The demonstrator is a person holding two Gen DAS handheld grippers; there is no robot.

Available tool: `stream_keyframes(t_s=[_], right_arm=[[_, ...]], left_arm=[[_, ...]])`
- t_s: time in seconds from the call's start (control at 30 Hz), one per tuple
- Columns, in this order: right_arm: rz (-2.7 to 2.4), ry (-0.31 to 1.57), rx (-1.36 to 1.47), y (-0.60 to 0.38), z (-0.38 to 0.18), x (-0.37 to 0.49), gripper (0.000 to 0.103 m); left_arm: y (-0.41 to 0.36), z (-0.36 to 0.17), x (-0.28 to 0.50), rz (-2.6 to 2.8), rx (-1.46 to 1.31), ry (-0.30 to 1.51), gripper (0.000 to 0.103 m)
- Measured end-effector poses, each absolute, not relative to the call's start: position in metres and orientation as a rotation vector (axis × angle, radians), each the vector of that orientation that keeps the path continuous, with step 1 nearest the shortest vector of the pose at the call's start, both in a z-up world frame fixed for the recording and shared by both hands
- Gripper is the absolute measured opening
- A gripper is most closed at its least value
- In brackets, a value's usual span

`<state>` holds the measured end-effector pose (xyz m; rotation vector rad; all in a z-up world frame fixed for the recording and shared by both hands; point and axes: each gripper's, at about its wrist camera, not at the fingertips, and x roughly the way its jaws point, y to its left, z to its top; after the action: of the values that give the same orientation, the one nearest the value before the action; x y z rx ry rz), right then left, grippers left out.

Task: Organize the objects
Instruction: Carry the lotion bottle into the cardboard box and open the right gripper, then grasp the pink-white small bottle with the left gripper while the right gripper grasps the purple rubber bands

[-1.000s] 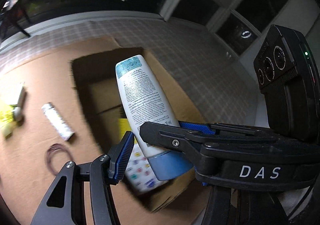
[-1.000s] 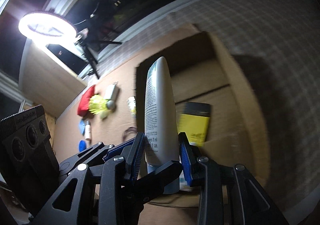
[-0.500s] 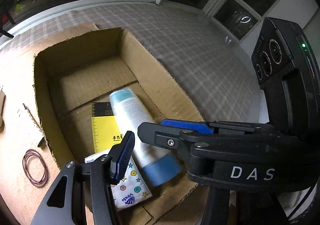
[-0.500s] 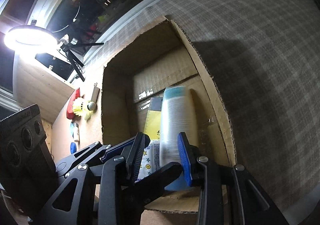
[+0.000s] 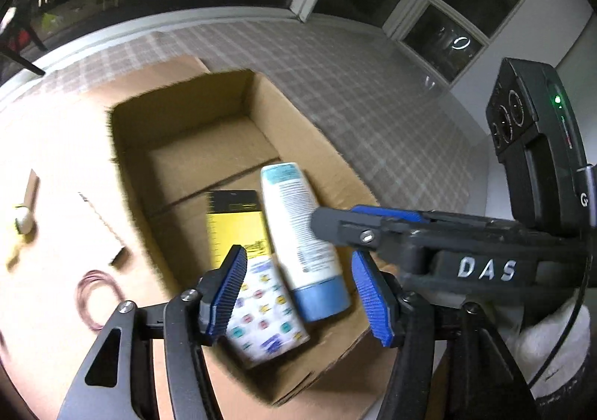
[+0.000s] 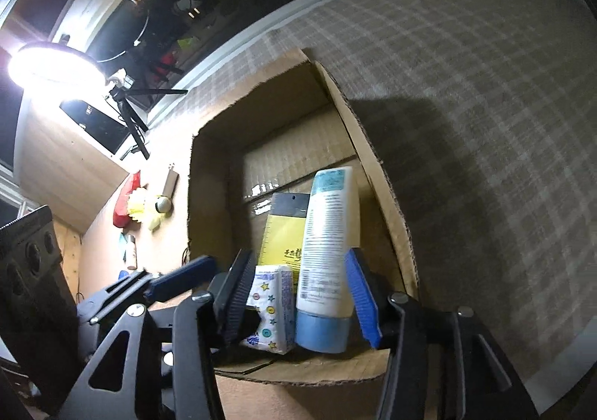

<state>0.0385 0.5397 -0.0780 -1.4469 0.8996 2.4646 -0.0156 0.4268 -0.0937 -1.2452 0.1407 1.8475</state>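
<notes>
Both grippers, the left gripper [image 5: 298, 289] and right gripper [image 6: 298, 297], have just been opening, jaws clear of the lotion bottle [image 6: 328, 252], which lies in the cardboard box [image 5: 298, 114] at lower centre. Best lift straight out, avoiding the tissue pack [image 6: 270, 308].

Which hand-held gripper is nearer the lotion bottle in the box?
Right hand-held gripper: its jaws, just opening, straddle the lotion bottle at its capped end. Left hand-held gripper, jaws also just opening and empty, sits farther off to its left.
</notes>
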Motion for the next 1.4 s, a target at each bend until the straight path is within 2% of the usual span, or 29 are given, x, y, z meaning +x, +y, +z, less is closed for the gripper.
stream_keyframes(t_s=[0.1,0.4,0.47,0.53,0.67,0.87,1.07,1.2,1.27,1.4], right_arm=[[2.501,0.813,-1.421,0.526,-0.067,0.038,0.048],[2.627,0.706,-1.354,0.485,-0.041,0.029,0.049],[2.660,0.694,-1.329,0.475,-0.037,0.027,0.051],[2.678,0.668,-1.333,0.465,-0.033,0.022,0.057],[2.737,0.618,-1.379,0.437,-0.029,0.011,0.057],[2.742,0.583,-1.536,0.395,-0.045,-0.013,0.057],[2.659,0.576,-1.761,0.361,-0.078,-0.044,0.057],[2.604,0.528,-1.839,0.347,-0.097,-0.060,0.057],[2.580,0.514,-1.867,0.343,-0.105,-0.066,0.057],[2.526,0.506,-1.917,0.339,-0.121,-0.078,0.056]], left_arm=[[0.404,-0.086,-0.019,1.890,-1.237,0.150,0.068],[0.307,-0.077,-0.044,2.047,-1.281,0.113,0.072],[0.285,-0.077,-0.051,2.086,-1.300,0.093,0.073],[0.255,-0.077,-0.061,2.136,-1.323,0.070,0.074],[0.209,-0.084,-0.077,2.209,-1.382,0.032,0.074],[0.147,-0.090,-0.099,2.301,-1.463,-0.074,0.074],[0.119,-0.100,-0.119,2.315,-1.537,-0.133,0.073],[0.105,-0.107,-0.135,2.329,-1.574,-0.135,0.072],[0.101,-0.111,-0.141,2.333,-1.593,-0.131,0.068],[0.105,-0.121,-0.151,2.324,-1.629,-0.062,0.066]])
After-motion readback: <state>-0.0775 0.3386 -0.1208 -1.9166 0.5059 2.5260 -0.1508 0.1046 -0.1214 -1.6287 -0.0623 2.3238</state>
